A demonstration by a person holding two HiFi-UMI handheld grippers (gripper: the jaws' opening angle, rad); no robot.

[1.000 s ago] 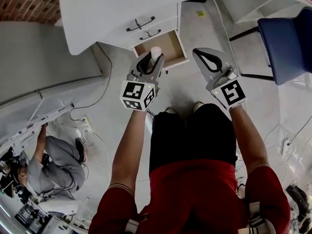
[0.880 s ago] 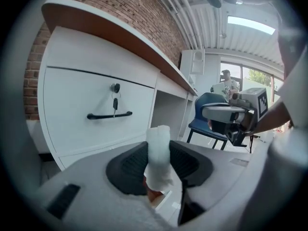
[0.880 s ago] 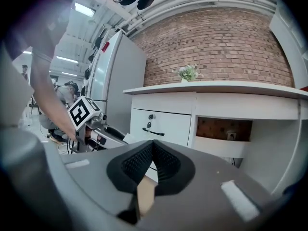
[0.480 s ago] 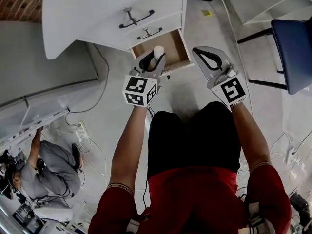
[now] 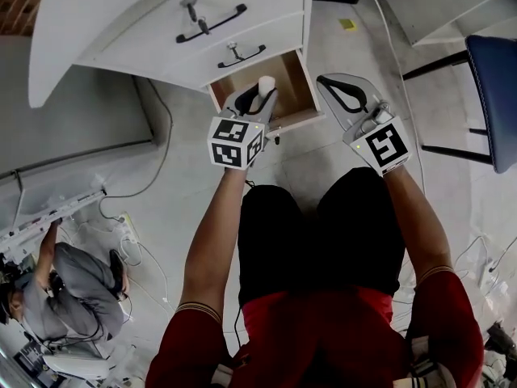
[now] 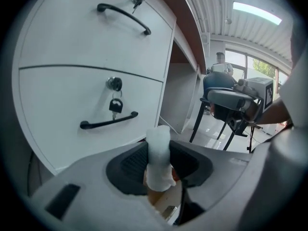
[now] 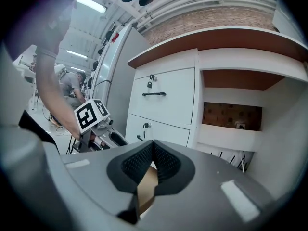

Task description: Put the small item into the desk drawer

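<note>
A small white roll-shaped item (image 5: 265, 82) (image 6: 158, 157) stands upright between the jaws of my left gripper (image 5: 260, 93) (image 6: 159, 150), which is shut on it. In the head view the item hangs over the open bottom drawer (image 5: 296, 81) of the white desk (image 5: 97, 23); the drawer shows a bare wooden floor. My right gripper (image 5: 329, 83) (image 7: 152, 150) hovers just right of the drawer's front corner, its ribbed pads pressed together with nothing between them.
Two closed drawers with black handles (image 5: 212, 22) (image 5: 241, 53) sit above the open one; the lower has a padlock (image 6: 115, 105). A blue chair (image 5: 494, 95) stands at the right. A person (image 5: 69, 289) sits on the floor at lower left among cables.
Both grippers have come nearer the desk and the open drawer. The left gripper still holds the white item, now further over the drawer's inside. The right gripper stays shut.
</note>
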